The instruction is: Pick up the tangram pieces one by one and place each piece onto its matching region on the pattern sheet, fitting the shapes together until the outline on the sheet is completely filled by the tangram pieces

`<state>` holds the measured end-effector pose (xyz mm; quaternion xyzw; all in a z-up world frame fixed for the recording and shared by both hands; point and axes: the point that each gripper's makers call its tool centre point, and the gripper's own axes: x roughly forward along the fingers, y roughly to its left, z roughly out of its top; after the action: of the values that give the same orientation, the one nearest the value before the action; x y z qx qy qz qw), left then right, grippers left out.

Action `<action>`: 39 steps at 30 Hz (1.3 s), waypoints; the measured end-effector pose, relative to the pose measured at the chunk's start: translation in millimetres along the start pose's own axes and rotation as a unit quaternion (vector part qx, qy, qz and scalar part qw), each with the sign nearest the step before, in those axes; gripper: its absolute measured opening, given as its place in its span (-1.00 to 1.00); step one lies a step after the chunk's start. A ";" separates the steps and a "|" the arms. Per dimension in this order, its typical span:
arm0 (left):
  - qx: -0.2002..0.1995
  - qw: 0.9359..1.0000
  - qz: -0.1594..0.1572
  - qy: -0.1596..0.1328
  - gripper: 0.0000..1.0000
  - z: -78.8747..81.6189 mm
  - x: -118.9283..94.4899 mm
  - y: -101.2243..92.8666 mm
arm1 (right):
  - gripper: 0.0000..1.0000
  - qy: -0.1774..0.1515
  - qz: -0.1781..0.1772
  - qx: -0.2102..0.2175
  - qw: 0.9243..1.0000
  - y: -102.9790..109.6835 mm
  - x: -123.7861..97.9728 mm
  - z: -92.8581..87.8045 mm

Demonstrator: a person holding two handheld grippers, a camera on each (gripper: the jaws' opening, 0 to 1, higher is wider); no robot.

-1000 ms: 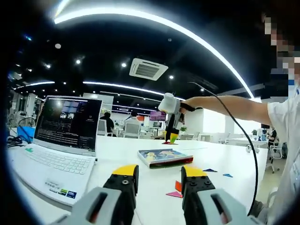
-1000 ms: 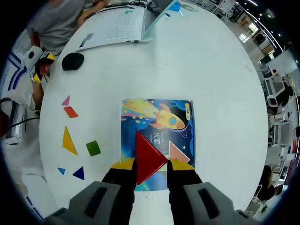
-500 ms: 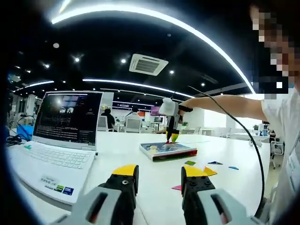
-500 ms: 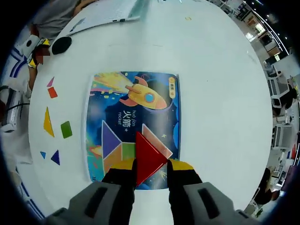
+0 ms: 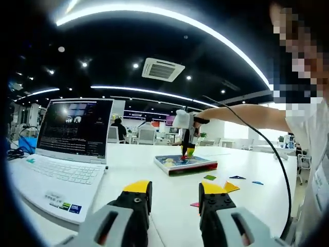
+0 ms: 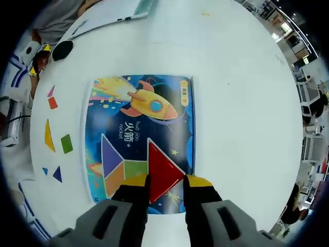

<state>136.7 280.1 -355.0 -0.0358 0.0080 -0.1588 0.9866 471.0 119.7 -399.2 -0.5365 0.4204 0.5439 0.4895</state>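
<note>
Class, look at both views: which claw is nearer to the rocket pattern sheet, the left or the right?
Right. The right claw hangs directly above the pattern sheet, shut on the red triangle. The left claw hovers low over the table, well short of it.

White bench [image 6: 241, 92] w/ rocket pattern sheet [image 6: 154, 103] mid; loose tangram pcs left of it: yellow triangle [image 6: 48, 136], green square [image 6: 66, 143], orange pc [image 6: 52, 103], blue triangles [image 6: 57, 174]; black mouse [image 6: 62, 50] & white laptop [image 5: 56, 177] at far edge

red triangle tangram piece [image 6: 162, 171]: bottom hidden between jaws | white open laptop [image 6: 110, 11]: cut off at 12 o'clock
</note>
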 end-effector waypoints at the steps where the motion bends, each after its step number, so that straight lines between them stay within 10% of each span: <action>1: 0.000 1.000 0.000 0.000 -0.24 0.0 -0.3 0.1 | -0.43 -0.001 0.001 0.000 1.000 -1.3 0.1 0.0; 16: 0.003 1.000 0.002 0.002 -0.24 0.0 1.7 2.6 | -0.24 -0.009 -0.018 -0.008 1.000 -3.5 -0.4 0.6; 30: -0.003 1.000 -0.006 -0.004 -0.24 5.8 3.5 -1.6 | -0.28 -0.010 -0.021 -0.030 0.999 67.9 -40.3 -13.0; 39: -0.007 1.000 -0.014 -0.003 -0.24 4.5 5.9 -3.9 | -0.35 0.014 0.017 -0.098 0.995 149.6 -32.6 -5.4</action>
<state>141.2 274.8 -350.3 -0.0432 0.0053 -0.1724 0.9841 323.0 86.7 -377.3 -0.5821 0.3807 0.5835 0.4192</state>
